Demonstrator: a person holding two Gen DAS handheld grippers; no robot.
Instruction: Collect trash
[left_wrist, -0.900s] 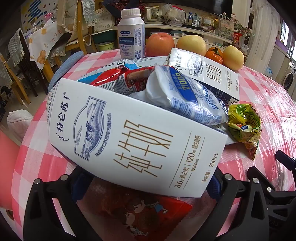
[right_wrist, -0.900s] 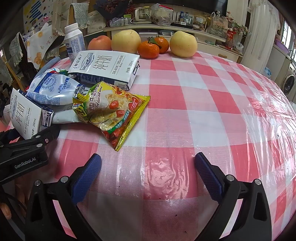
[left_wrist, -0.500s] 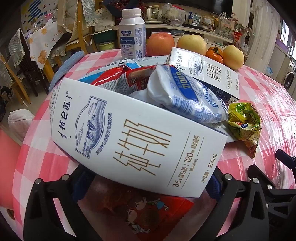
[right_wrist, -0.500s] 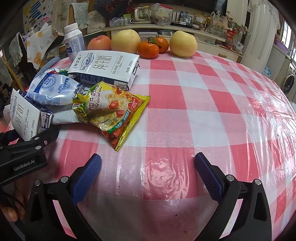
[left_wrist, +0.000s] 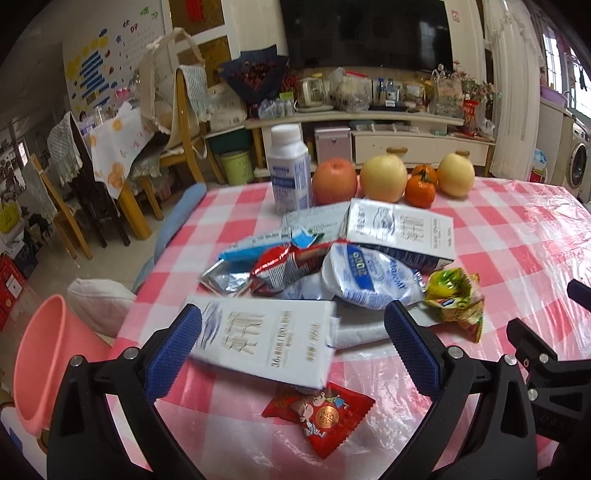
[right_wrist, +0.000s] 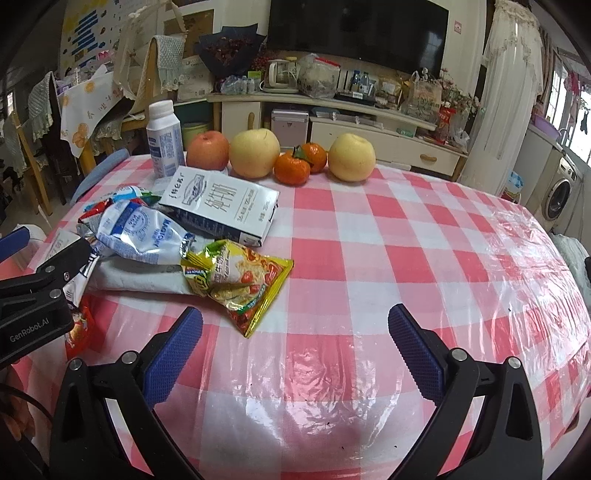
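Observation:
My left gripper is open low over the trash pile. A white milk carton lies blurred between its fingers; the left pad overlaps the carton's end and the right pad stands apart from it. Behind it lie a white-and-blue pouch, a red snack wrapper, a second milk carton and a yellow noodle wrapper. A red candy wrapper lies nearest. My right gripper is open over bare tablecloth, just right of the yellow noodle wrapper.
A pink bin stands beside the table's left edge. At the table's far side stand a white bottle, an apple, two pears and two oranges. Chairs and a cluttered shelf lie beyond.
The left gripper has pulled back and up; the milk carton that filled the space between its fingers now lies lower and farther, on the table. The right view has tipped upward too.

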